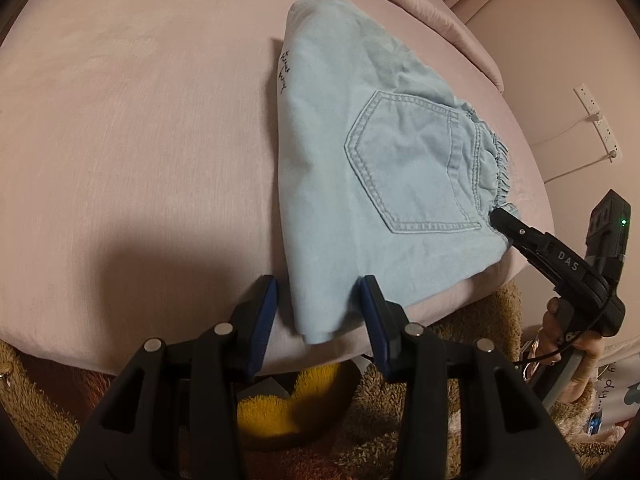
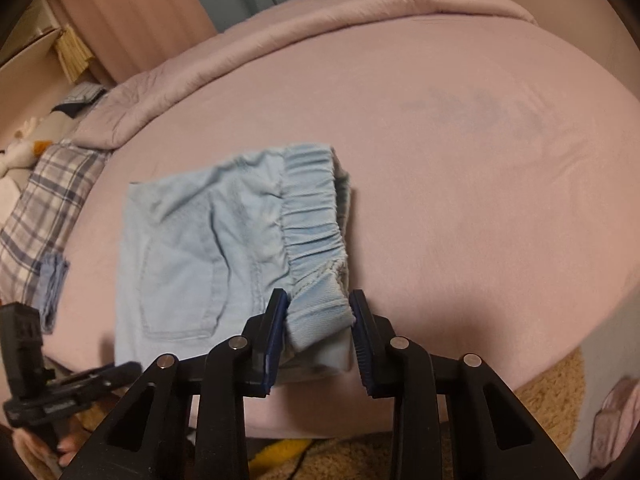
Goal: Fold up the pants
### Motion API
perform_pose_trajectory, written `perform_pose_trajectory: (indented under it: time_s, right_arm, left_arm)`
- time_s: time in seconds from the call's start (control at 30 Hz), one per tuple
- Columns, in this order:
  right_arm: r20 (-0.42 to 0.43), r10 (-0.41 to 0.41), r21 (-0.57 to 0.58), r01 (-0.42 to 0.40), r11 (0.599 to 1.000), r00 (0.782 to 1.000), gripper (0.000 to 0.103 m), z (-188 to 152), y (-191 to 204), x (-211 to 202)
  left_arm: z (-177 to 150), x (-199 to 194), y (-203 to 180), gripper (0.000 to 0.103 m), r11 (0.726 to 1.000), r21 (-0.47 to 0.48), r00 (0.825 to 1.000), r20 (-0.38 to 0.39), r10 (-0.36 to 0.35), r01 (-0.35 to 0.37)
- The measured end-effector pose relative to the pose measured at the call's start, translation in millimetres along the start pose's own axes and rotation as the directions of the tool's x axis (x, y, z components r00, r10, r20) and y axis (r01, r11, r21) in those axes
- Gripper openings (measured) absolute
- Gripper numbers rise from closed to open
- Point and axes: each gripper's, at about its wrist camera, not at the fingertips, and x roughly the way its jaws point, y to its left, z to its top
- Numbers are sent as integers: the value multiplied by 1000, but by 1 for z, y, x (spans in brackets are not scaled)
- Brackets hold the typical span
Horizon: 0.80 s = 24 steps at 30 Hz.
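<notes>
Light blue pants lie folded into a compact stack on the pink bed, back pocket up, near the front edge. My left gripper is open, its pads on either side of the stack's near folded corner. My right gripper is open around the elastic waistband end of the pants. In the left wrist view the right gripper touches the waistband from the right. In the right wrist view the left gripper sits at the stack's lower left corner.
A rolled pink duvet lies along the far side of the bed. A plaid cloth lies at the bed's left. A shaggy brown rug and a yellow fuzzy item are on the floor below the bed edge.
</notes>
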Motion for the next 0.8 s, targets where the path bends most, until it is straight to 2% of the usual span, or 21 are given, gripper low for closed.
perform_pose_trajectory:
  time_s: [0.23,0.37,0.43,0.53,0.6,0.63,0.67,0.7,0.8]
  right_arm:
    - [-1,-6,-9,6,1000,1000,32,5,3,4]
    - [-10,16,18,-16,1000,1000,33,-1,-3,2]
    - [-7,17,13,-17,1000,1000,33,-1,-3,-1]
    - [-3,7,6,-7,1000,1000,36,2,-1,-6]
    - [6,0,13,0,1000,1000,49,5,-3,-11]
    - [16,-12,13,12,1000,1000,53,6,-3,-14]
    - [32,-23,13,23,1000,999,62,8,-4,-18]
    - [57,-32,12,31,999,998,71,11,-5,-24]
    - [112,-15,18,13,1000,994,87,17,-10,-37]
  left_arm:
    - [-2,2,-5,44,1000,-8,1000,-6,8,-8]
    - [-2,-2,-11,44,1000,-1,1000,-4,25,-25]
    - [-2,-9,-16,42,999,14,999,28,35,-36]
    - [1,-23,-26,43,996,51,991,111,70,-76]
    - [4,-30,-29,53,994,64,986,148,80,-90]
    - [7,-33,-30,65,993,69,982,168,82,-95]
    - [9,-35,-30,74,993,71,980,183,84,-98]
    - [12,-36,-30,75,992,74,977,197,83,-99]
    - [23,-32,-27,79,993,62,977,199,82,-96]
